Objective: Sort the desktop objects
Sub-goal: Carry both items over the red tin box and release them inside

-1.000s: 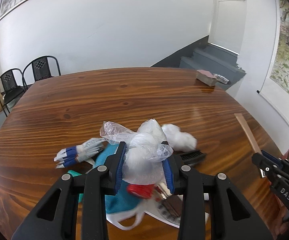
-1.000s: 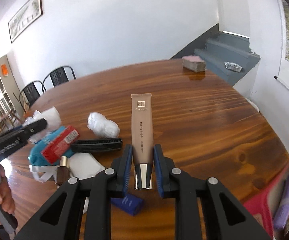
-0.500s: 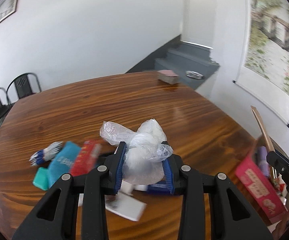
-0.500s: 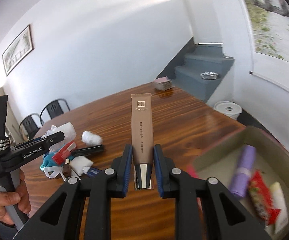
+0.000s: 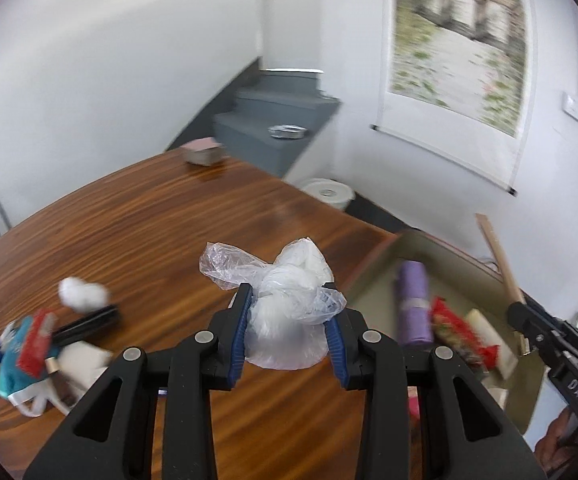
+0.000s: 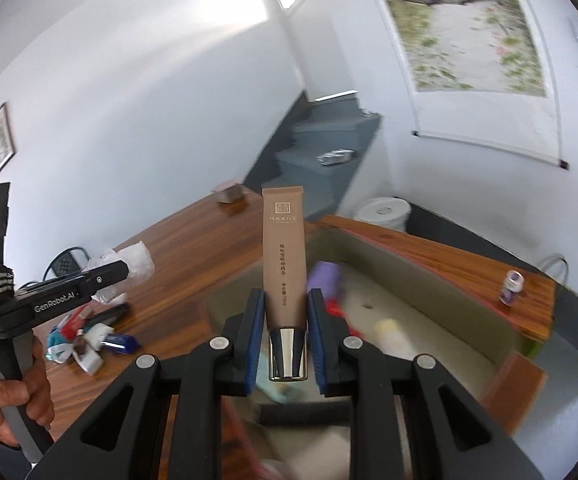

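Note:
My left gripper (image 5: 289,312) is shut on a knotted clear plastic bag (image 5: 285,312) of white stuff, held above the wooden table (image 5: 161,216). My right gripper (image 6: 285,320) is shut on a tan cosmetic tube (image 6: 283,256) with a silver cap, which stands up over the open olive-lined box (image 6: 429,284). In the left wrist view the same box (image 5: 449,256) lies to the right, holding a purple roll (image 5: 413,300) and a red packet (image 5: 457,332). The left gripper with its bag (image 6: 129,264) also shows at the left of the right wrist view.
A pile of loose items (image 5: 49,344) lies at the table's left: a teal pack, a red box, a black comb, a white wad. A small pink box (image 5: 203,152) sits at the far edge. A little bottle (image 6: 511,286) stands beyond the box. Grey steps and a white bucket (image 5: 329,192) lie past the table.
Both grippers have swung to the right with their loads, away from the pile. The open box has come into view, now under the tube and beside the bag.

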`<act>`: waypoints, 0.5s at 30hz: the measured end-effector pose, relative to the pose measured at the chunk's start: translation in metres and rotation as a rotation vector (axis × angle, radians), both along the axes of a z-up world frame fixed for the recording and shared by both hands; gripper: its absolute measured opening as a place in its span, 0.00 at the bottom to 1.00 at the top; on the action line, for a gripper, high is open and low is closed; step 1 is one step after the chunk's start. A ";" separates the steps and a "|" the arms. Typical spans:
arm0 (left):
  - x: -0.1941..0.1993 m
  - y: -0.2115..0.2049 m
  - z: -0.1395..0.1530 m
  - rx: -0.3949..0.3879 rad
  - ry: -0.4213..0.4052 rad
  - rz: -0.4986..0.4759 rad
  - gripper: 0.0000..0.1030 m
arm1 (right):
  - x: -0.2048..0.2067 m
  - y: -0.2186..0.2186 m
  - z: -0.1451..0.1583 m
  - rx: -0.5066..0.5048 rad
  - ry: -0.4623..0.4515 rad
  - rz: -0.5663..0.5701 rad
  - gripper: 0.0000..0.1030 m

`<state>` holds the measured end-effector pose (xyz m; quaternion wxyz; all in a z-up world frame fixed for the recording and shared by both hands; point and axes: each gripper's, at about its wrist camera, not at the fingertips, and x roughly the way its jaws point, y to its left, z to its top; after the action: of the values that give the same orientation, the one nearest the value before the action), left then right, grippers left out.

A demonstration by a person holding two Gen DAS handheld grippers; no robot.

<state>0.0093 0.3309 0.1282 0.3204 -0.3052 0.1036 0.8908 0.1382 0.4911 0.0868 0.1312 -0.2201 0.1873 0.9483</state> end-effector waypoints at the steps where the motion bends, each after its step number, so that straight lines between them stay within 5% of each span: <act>1: 0.001 0.005 -0.001 -0.001 -0.003 -0.013 0.36 | 0.001 0.003 -0.002 -0.003 -0.006 -0.008 0.23; 9: 0.017 0.051 -0.011 -0.001 -0.041 -0.120 0.38 | 0.005 0.021 -0.013 -0.066 -0.027 -0.021 0.25; 13: 0.022 0.069 -0.017 -0.025 -0.064 -0.173 0.61 | 0.012 0.030 -0.020 -0.094 -0.036 -0.035 0.25; 15: 0.024 0.069 -0.019 -0.029 -0.057 -0.176 0.62 | 0.014 0.031 -0.020 -0.098 -0.035 -0.037 0.25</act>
<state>0.0337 0.4003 0.1087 0.3958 -0.3248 0.1337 0.8485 0.1518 0.5218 0.0667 0.1413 -0.2395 0.2354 0.9313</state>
